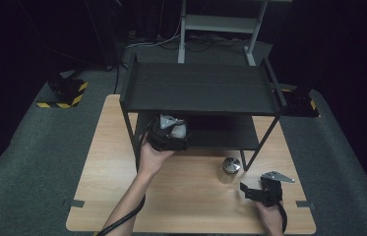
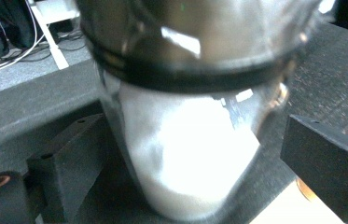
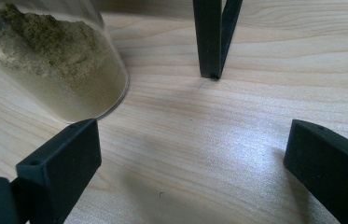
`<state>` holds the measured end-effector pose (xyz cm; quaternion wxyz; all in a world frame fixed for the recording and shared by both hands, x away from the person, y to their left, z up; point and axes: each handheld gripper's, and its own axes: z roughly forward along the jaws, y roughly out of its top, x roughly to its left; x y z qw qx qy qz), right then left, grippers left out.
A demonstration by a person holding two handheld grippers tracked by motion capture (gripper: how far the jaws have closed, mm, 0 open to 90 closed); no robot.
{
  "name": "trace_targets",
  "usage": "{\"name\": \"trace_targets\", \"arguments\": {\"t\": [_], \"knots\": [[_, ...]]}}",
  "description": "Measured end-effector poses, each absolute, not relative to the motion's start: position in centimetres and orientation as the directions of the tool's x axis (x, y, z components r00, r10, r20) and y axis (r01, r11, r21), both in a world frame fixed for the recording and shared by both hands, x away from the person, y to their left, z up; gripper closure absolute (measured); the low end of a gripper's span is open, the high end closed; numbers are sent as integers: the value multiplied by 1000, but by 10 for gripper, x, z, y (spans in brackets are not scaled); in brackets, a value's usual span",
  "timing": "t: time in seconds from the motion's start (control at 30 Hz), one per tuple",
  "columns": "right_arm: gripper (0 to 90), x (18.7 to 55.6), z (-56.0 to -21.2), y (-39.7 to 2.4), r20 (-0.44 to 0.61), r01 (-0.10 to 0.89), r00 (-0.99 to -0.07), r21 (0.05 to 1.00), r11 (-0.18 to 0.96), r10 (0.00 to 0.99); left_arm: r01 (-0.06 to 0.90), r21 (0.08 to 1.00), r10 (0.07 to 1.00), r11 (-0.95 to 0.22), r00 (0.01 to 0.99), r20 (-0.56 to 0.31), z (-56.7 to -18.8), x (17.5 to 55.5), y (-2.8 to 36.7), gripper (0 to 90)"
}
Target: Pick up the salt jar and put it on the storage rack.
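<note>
**Two jars, a black shelf rack and a pale wooden table**

No brand, label or readable writing shows on anything here.

The table (image 1: 107, 162) is light wood, standing on grey carpet in a dark room; yellow-and-black striped blocks (image 1: 63, 93) sit on the floor to the far left, and a grey metal frame (image 1: 220, 29) with loose cables stands beyond. A black two-tier shelf rack (image 1: 200, 88) stands on the table's far half.

The left gripper (image 1: 168, 132) reaches into the rack's lower shelf (image 2: 31, 102). In the left gripper view a glass jar of white powder (image 2: 185, 158), with a shiny metal lid and a dark band (blurred, very close to the lens), stands on that shelf between the jaws, which sit apart on either side of it with gaps visible.

A second jar (image 1: 229, 170), metal-lidded, stands on the table just in front of the rack's right leg (image 3: 211, 42). The right gripper view shows its glass holding tan, clumpy powder (image 3: 55, 70). The right gripper (image 1: 264, 189) rests near the table's front right, jaws wide apart and holding nothing, its left jaw just beside this jar.
</note>
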<state>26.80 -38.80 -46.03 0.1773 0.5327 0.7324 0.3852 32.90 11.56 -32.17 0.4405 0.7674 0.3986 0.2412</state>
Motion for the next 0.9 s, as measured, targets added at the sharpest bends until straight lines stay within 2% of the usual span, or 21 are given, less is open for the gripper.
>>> {"name": "trace_targets", "arguments": {"t": [0.17, 0.9], "knots": [[40, 268, -460, -388, 150, 644, -370, 753, 136, 917, 412, 874, 833, -257, 553, -15, -325, 317, 122, 73], [40, 268, -460, -387, 146, 643, -370, 753, 140, 917, 339, 896, 799, -286, 600, 29, -349, 257, 143, 68]]}}
